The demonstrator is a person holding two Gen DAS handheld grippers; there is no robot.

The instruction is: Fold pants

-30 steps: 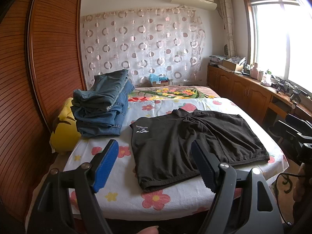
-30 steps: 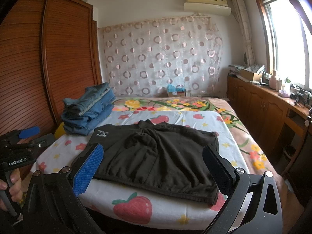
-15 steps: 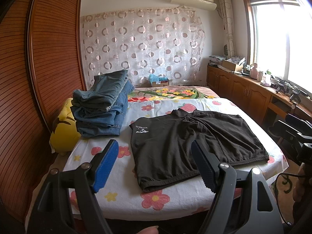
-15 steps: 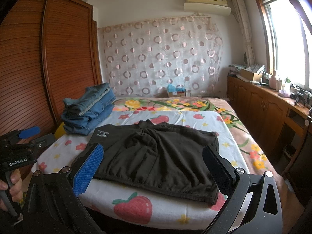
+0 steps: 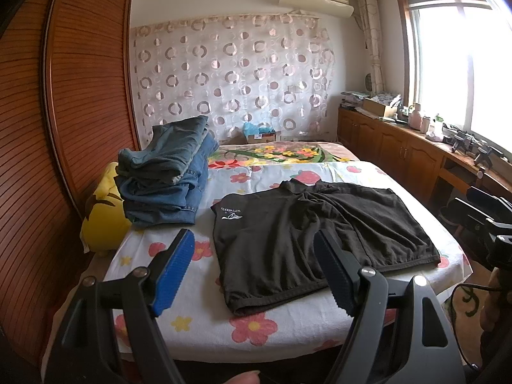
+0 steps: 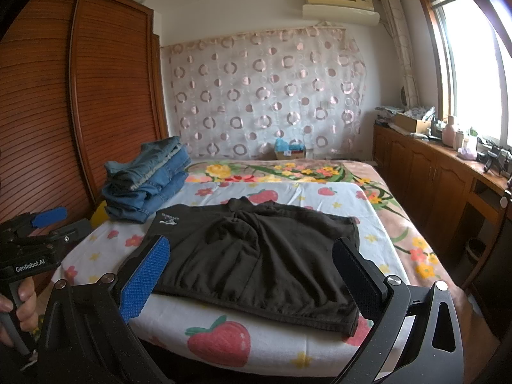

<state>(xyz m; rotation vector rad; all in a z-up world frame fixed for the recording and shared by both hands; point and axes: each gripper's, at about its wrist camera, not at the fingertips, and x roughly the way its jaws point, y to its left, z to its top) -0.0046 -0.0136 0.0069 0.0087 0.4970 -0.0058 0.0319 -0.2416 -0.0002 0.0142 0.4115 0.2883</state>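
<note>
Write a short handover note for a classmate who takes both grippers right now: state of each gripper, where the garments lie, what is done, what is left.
Left gripper: open, empty, held off the near edge of the bed.
Right gripper: open, empty, also short of the bed.
The black pants lie spread flat on the floral sheet, white logo at the far left corner, untouched.
A stack of folded jeans sits at the bed's left, beside a yellow cushion.
Done: jeans appear folded.
Left: grasp the black pants and fold them.
</note>
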